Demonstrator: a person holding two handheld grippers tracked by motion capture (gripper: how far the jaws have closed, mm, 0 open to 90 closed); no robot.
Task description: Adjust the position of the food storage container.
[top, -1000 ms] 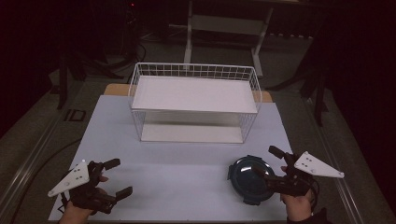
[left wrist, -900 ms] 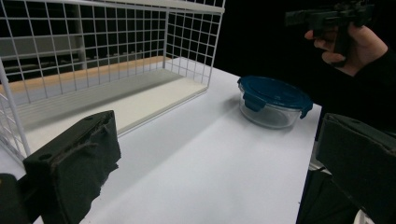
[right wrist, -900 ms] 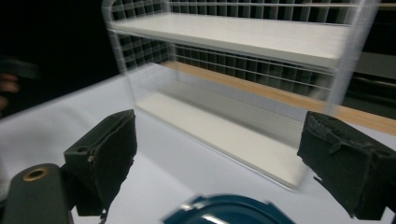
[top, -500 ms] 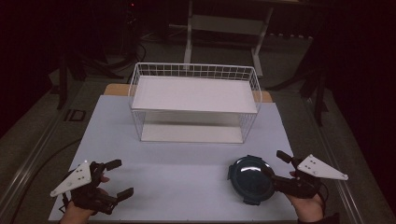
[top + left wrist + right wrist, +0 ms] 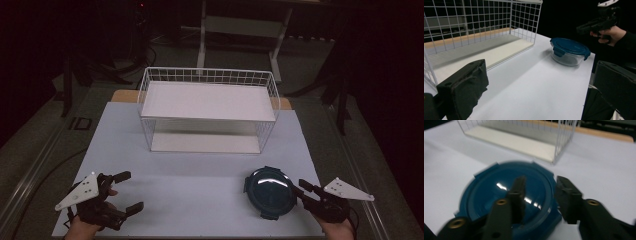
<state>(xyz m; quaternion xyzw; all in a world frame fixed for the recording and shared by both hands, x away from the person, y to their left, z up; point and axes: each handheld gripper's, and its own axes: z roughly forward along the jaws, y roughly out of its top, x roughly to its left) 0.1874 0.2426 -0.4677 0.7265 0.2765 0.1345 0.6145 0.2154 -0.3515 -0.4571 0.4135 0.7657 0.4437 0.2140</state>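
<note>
Your left gripper (image 5: pixel 120 192) rests low at the near left, jaws spread wide and pointing to the right with nothing between them. Your right gripper (image 5: pixel 303 189) sits at the near right, angled left, its jaws just narrowing.

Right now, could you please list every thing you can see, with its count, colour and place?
container: one, clear bowl with a dark blue clip lid, on the table's near right.
wire basket: one, white, at the middle far side of the table, with a white shelf board on top and a pale board at its floor.
table: one, white top.
left tongs: one, black, near left corner, jaws wide apart, nothing between them.
right tongs: one, black, jaws have just been closing, one over the lid and one outside its rim.
</note>
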